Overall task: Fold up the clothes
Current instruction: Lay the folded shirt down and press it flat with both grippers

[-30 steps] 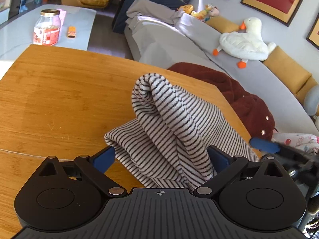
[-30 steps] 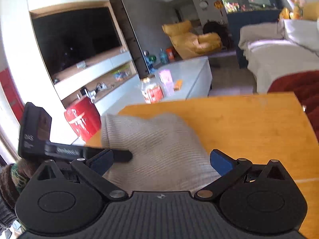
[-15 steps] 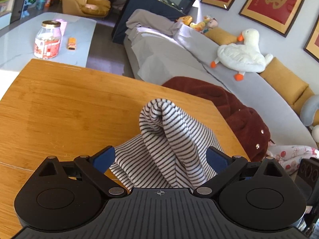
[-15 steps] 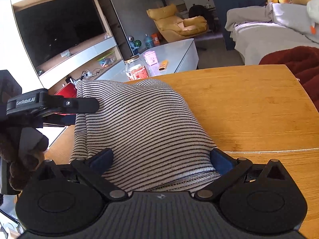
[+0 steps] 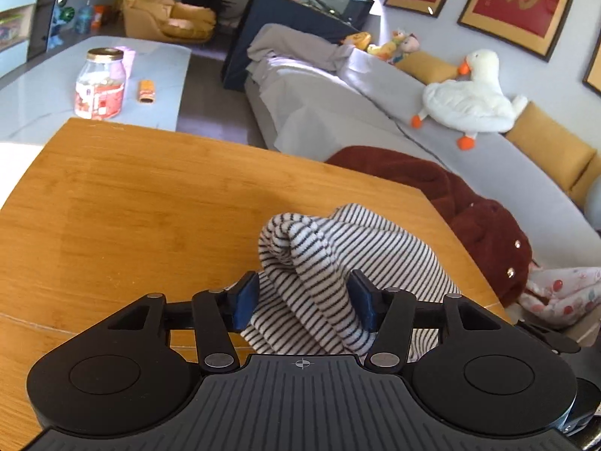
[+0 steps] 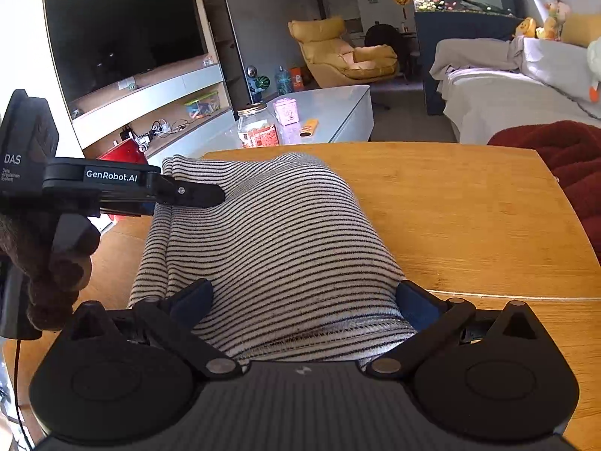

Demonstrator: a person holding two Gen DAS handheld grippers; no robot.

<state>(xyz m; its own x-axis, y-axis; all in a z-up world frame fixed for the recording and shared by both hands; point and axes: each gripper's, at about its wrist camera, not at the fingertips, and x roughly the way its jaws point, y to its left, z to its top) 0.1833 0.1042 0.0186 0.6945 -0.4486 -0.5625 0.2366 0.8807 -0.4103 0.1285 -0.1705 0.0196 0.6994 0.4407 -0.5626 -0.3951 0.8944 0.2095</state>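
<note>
Striped top [image 6: 270, 248] bunched on wood table [image 5: 131, 203] | left gripper [image 5: 304, 300] narrowed on its rolled edge, pinched | right gripper [image 6: 300, 300] spread wide, hem lying between fingers, unclamped | cloth runs forward from both, left end nearer left gripper

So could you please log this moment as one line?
fold clothes | left gripper shut on striped top | right gripper open around top | wooden table
</note>
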